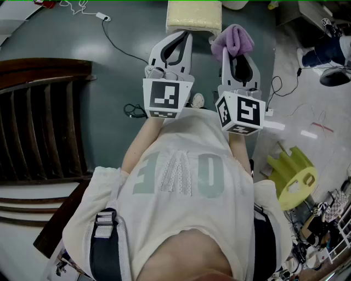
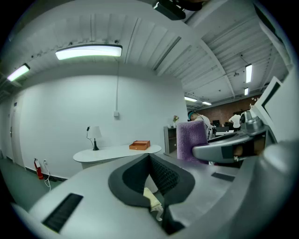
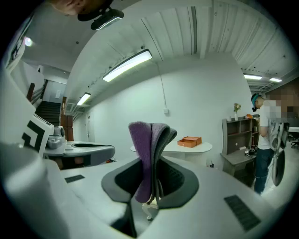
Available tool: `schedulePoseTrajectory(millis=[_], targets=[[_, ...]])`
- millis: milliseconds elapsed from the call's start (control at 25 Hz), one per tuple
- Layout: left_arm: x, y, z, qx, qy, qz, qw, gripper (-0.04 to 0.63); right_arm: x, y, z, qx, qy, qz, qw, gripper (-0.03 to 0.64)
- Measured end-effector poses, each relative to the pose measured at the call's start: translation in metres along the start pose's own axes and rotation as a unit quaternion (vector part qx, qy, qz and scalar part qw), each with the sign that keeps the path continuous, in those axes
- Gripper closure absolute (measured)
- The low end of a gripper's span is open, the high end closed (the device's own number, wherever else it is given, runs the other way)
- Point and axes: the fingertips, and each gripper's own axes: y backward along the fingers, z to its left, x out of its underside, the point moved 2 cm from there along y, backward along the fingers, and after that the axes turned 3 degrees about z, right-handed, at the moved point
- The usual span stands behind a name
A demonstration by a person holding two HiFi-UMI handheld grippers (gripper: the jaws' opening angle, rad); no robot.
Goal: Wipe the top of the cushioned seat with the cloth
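The cushioned seat (image 1: pixel 193 16) is a cream pad at the top of the head view, on the grey-green floor. A folded purple cloth (image 1: pixel 234 40) sticks up from my right gripper (image 1: pixel 233 52), whose jaws are shut on it. In the right gripper view the cloth (image 3: pixel 145 154) stands pinched between the black pads. My left gripper (image 1: pixel 185 34) is just left of it, its tip by the seat's near edge. Its pads meet with nothing between them (image 2: pixel 149 159), and a cream scrap shows through the gap below. From the left gripper view, the cloth (image 2: pixel 190 140) shows to the right.
Dark wooden steps (image 1: pixel 38 121) fill the left side. Cables (image 1: pixel 134 110) trail over the floor. A yellow plastic stool (image 1: pixel 293 175) lies at the right. A white table with an orange box (image 3: pixel 189 141), a shelf (image 3: pixel 238 135) and a standing person (image 3: pixel 266 140) are further off.
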Motion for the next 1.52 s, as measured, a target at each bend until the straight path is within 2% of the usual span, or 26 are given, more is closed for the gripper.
schedulePoseTrajectory(millis=[120, 360, 640, 1000, 1160, 1520], targets=[[-0.001, 0.003, -0.007, -0.001, -0.007, 0.001, 1.0, 0.589, 0.002, 0.006, -0.002, -0.002, 0.002, 0.007, 1.0, 0.528], [-0.001, 0.006, -0.008, -0.01, 0.019, 0.003, 0.9998, 0.589, 0.007, 0.01, -0.003, -0.011, 0.001, 0.02, 1.0, 0.528], [0.011, 0.009, -0.013, -0.033, 0.031, 0.024, 0.9987, 0.589, 0.017, 0.014, -0.016, -0.029, -0.038, 0.027, 0.999, 0.528], [0.049, 0.008, -0.019, -0.074, 0.073, 0.096, 0.99, 0.589, 0.052, 0.014, -0.025, -0.051, -0.045, 0.068, 0.995, 0.528], [0.068, -0.005, -0.013, -0.066, 0.118, 0.126, 0.9828, 0.589, 0.058, 0.0, -0.027, -0.051, -0.029, 0.086, 0.995, 0.528], [0.087, -0.079, 0.017, -0.039, 0.117, 0.131, 0.9836, 0.589, 0.069, -0.074, -0.045, -0.037, -0.024, 0.122, 0.992, 0.528]])
